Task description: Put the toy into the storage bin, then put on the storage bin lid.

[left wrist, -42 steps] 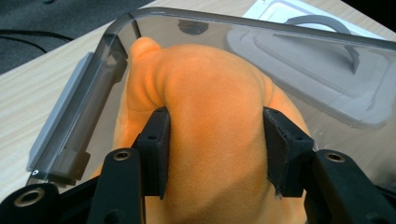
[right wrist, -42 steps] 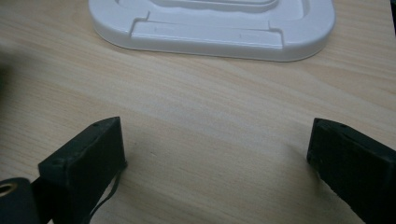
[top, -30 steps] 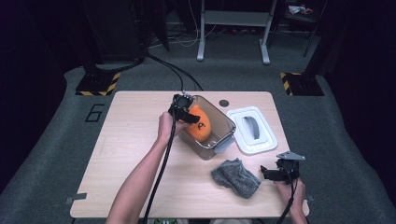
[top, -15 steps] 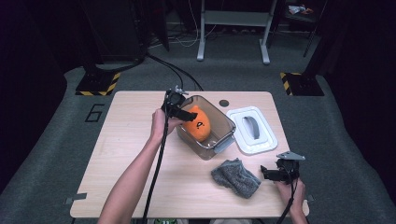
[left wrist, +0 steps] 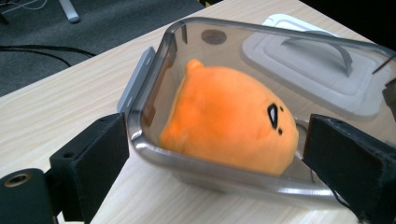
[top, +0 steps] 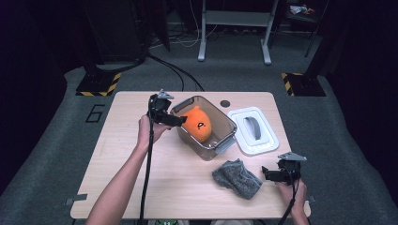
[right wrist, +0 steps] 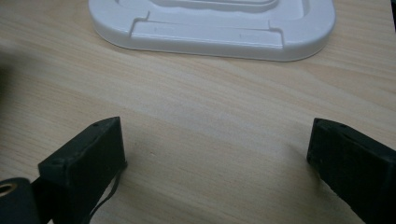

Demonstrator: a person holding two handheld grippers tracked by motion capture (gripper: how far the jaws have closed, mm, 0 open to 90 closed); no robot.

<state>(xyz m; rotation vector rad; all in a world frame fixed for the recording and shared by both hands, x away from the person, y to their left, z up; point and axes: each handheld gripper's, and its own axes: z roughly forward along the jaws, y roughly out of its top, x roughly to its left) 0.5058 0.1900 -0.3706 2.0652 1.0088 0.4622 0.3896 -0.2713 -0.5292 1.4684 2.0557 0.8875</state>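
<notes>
A clear plastic container [top: 220, 136] with grey latches stands mid-table, and an orange plush toy [top: 198, 124] lies inside it. My left gripper [top: 177, 121] hangs at the container's left rim. Its jaws have just been opening, and they now stand open with nothing pressed between them. In the left gripper view the orange toy [left wrist: 224, 121] rests behind the container's near wall [left wrist: 201, 175], just ahead of the left gripper [left wrist: 219, 140]. My right gripper [top: 268, 174] rests open near the table's front right, beside a grey cloth [top: 236, 178]. In the right gripper view the right gripper [right wrist: 217, 140] has bare wood between its jaws.
The container's white lid [top: 253, 130] with a grey handle lies right of the container; the lid [right wrist: 210, 23] is just ahead of the right gripper. A small dark round spot [top: 225, 103] marks the wooden table [top: 117, 178]. Frame legs and hazard-striped bases stand on the floor beyond.
My left gripper has drawn back leftward and slightly up from over the container, its jaws opening. The orange toy stays in the container. The right gripper has not moved.
</notes>
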